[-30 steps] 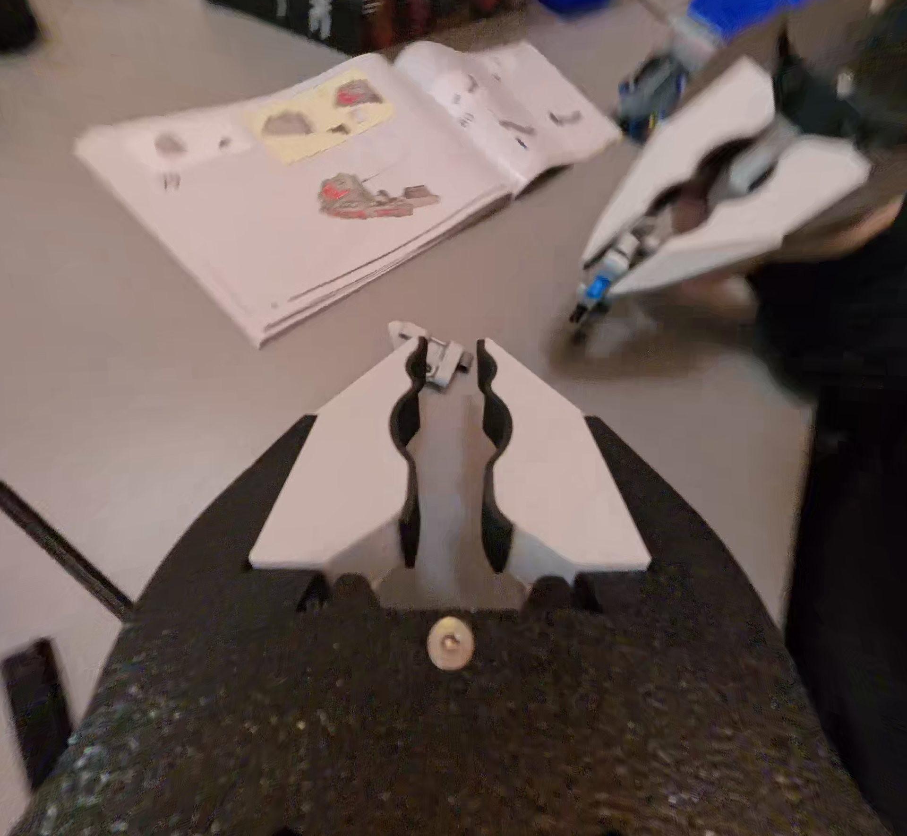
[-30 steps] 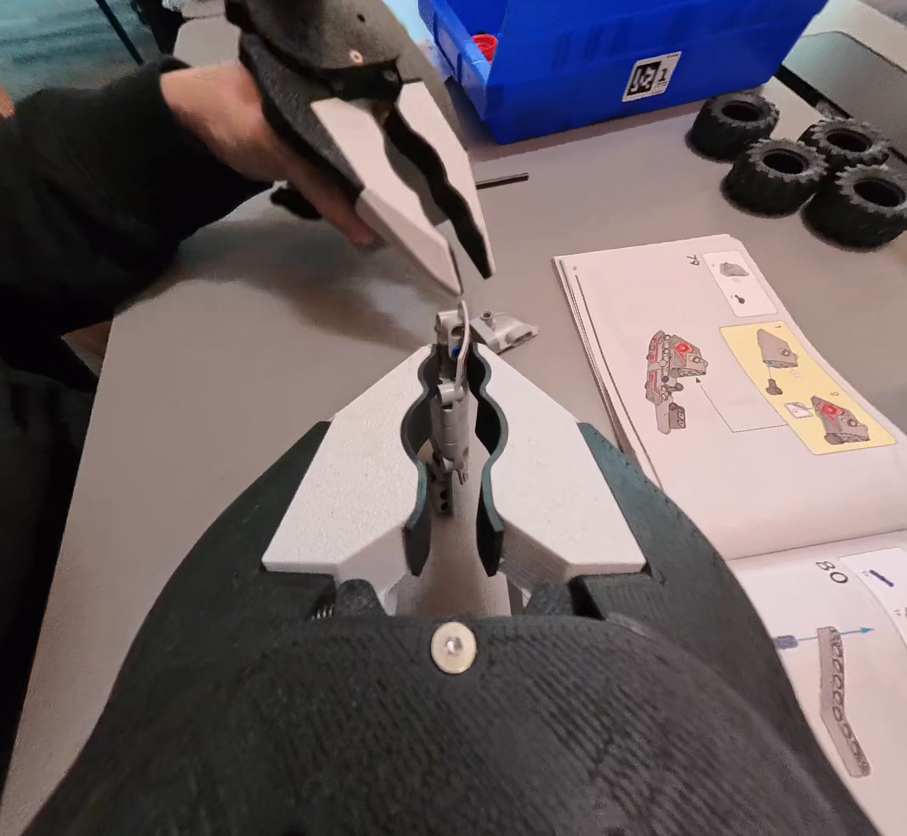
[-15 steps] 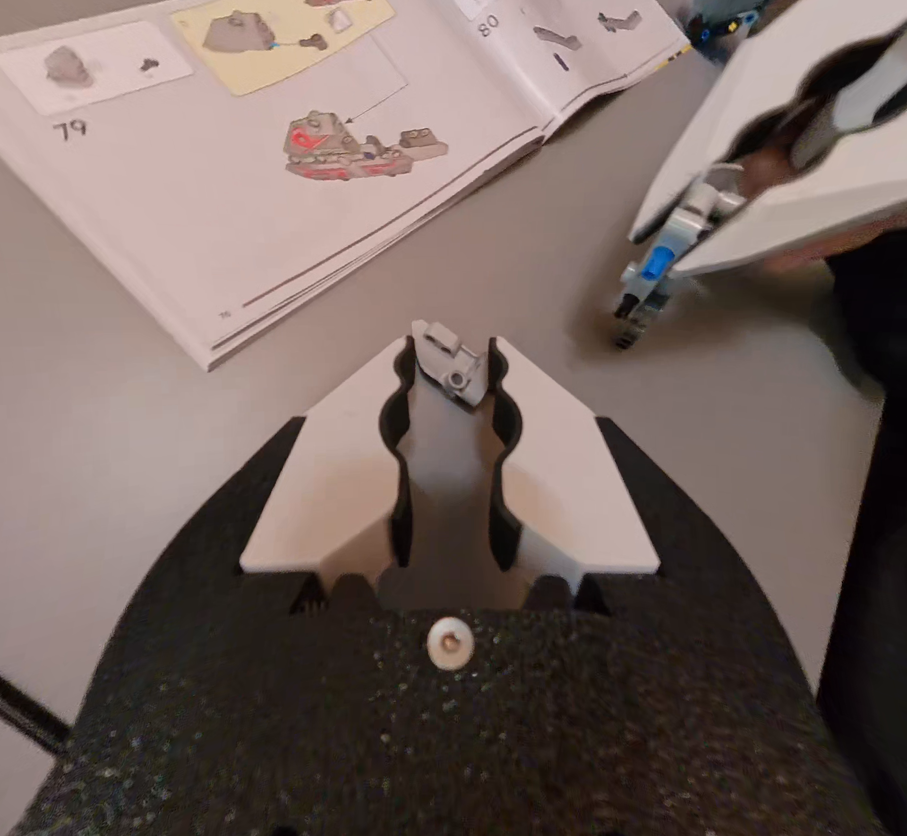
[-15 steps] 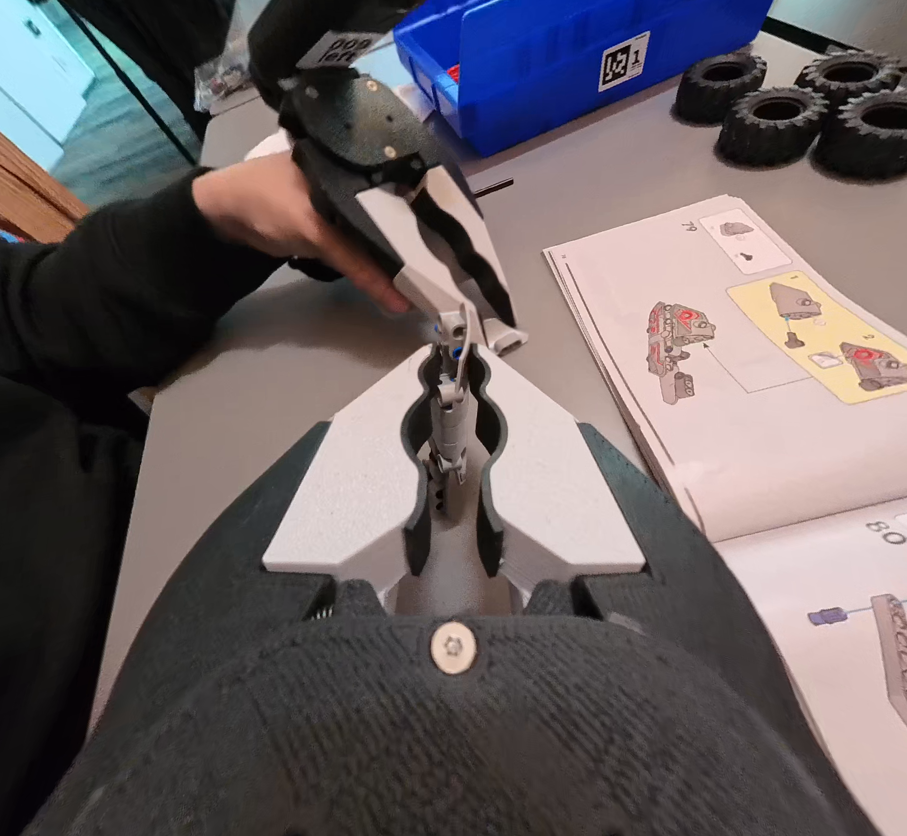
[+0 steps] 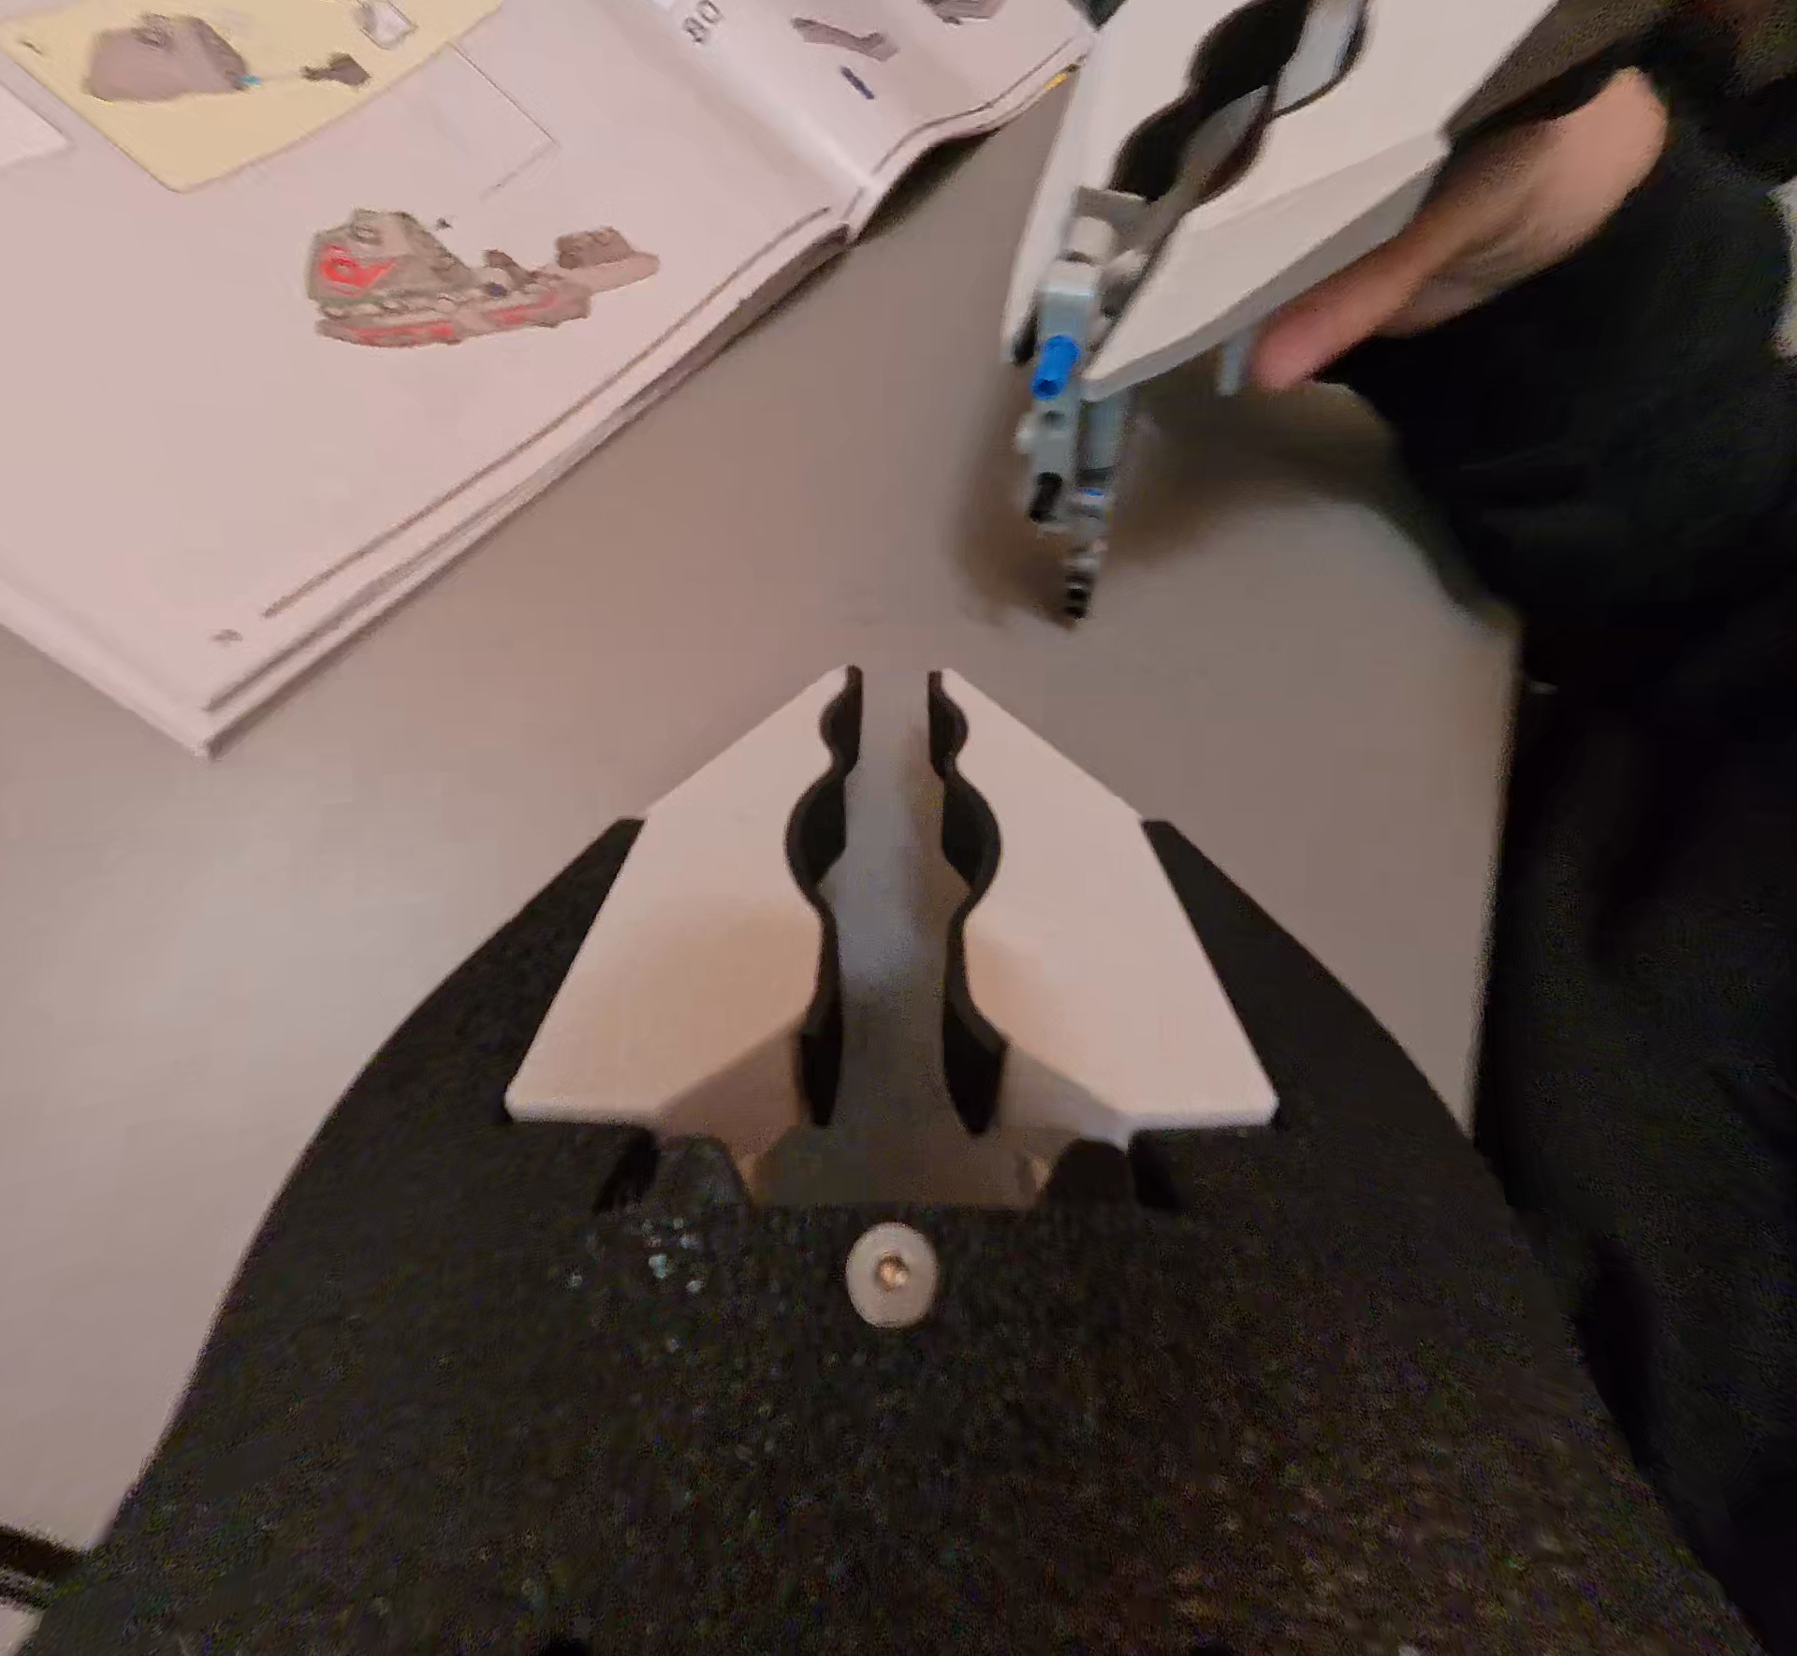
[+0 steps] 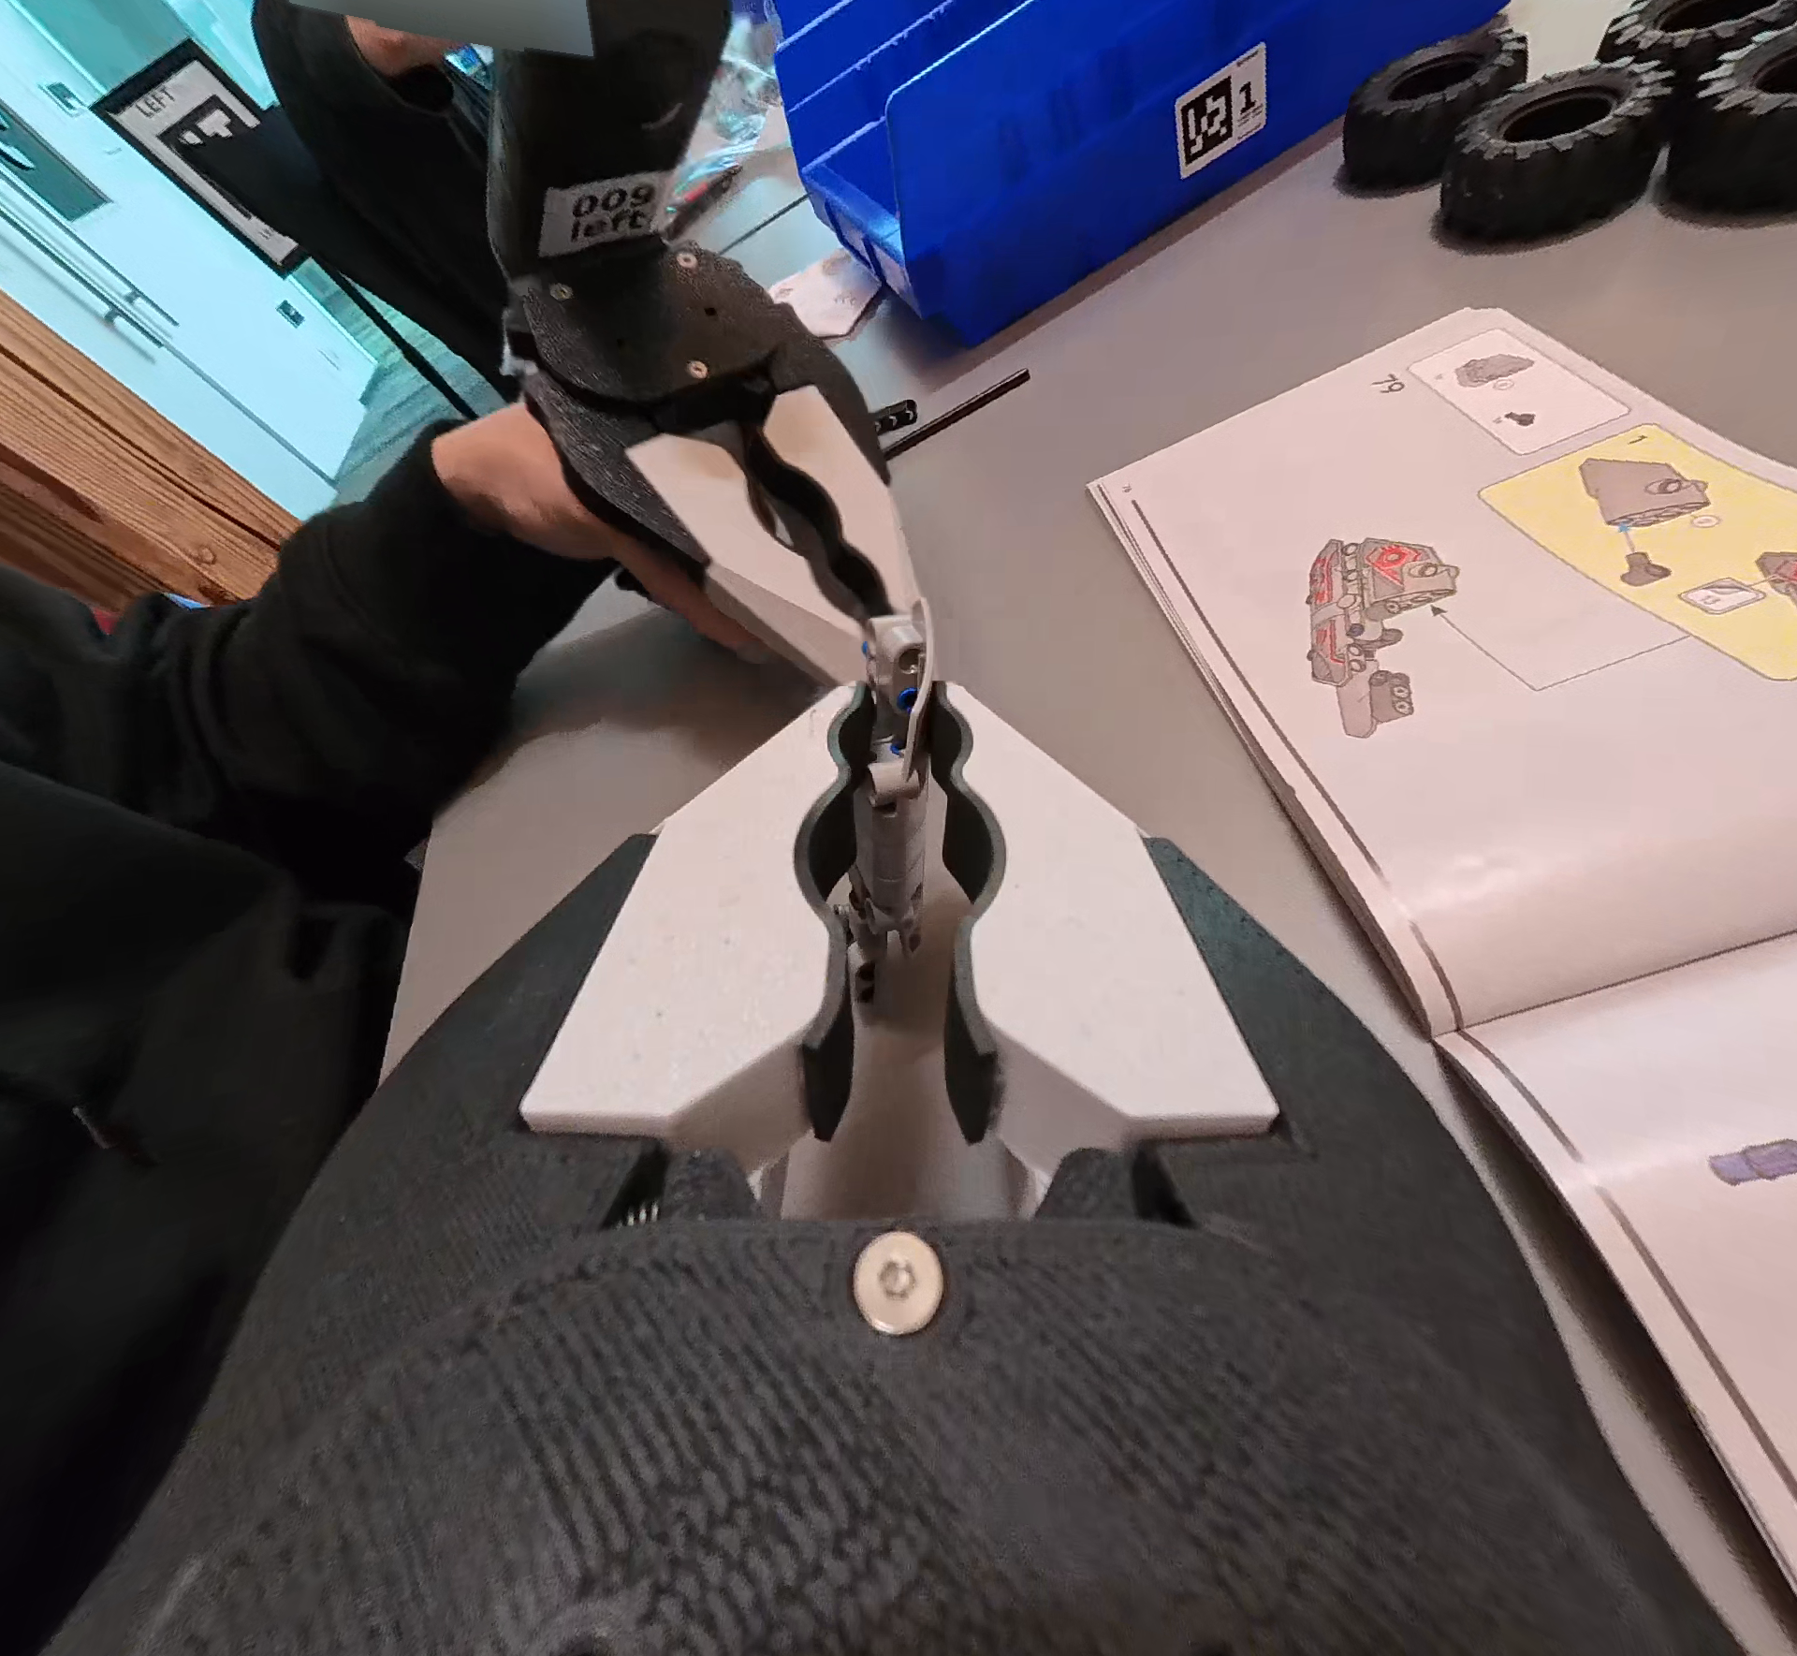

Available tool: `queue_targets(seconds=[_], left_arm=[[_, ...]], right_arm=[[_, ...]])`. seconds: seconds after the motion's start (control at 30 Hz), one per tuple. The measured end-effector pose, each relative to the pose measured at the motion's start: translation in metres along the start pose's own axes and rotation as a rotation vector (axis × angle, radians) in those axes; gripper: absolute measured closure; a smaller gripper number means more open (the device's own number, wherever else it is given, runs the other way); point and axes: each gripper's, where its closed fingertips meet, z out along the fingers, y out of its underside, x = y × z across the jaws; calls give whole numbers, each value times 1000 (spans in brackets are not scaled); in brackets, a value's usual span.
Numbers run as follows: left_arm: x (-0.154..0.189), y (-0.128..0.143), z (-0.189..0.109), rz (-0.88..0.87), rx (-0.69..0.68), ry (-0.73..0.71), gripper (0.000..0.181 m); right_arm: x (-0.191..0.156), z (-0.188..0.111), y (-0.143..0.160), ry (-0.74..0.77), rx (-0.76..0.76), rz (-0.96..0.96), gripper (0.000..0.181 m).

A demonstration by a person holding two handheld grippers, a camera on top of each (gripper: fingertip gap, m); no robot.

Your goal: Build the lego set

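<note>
Right wrist view is showing the right gripper [image 6: 899,705] clamping a slim grey lego assembly [image 6: 890,841] with blue pins, standing upright between its jaws. The left gripper [image 6: 890,612] is reaching in from the far left, a hand [image 6: 574,510] holding it, its tips touching the top of that assembly. Whether it is pinching anything there, I cannot tell. In the left wrist view its own jaws are standing slightly apart with only grey table [image 5: 292,928] showing between them. To the right, the open instruction booklet [image 6: 1459,734] is lying flat. At the far side a blue bin [image 6: 1070,102] is sitting, with black tyres [image 6: 1556,121] grouped to its right. A thin black rod [image 6: 958,413] is lying on the table just near of the bin.
</note>
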Motion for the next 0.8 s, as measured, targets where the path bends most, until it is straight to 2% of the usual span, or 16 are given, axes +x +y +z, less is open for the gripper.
queue_targets(seconds=[0.1,0.23,0.33,0.5,0.67,0.8], left_arm=[[14,16,-7,-55,-98,65,164],[24,32,-2,-71,-211,61,159],[25,37,5,35,-281,-21,165],[24,40,8,337,-382,-231,179],[18,36,11,373,-286,-261,181],[7,22,-1,221,-98,-280,181]], right_arm=[[0,-2,-1,-1,4,-1,172],[-4,1,1,-21,-3,-1,172],[-7,3,1,-31,-6,-6,172],[-6,1,0,-34,6,0,172],[-9,-2,-5,-60,41,16,172],[-9,-3,-6,-57,54,9,172]])
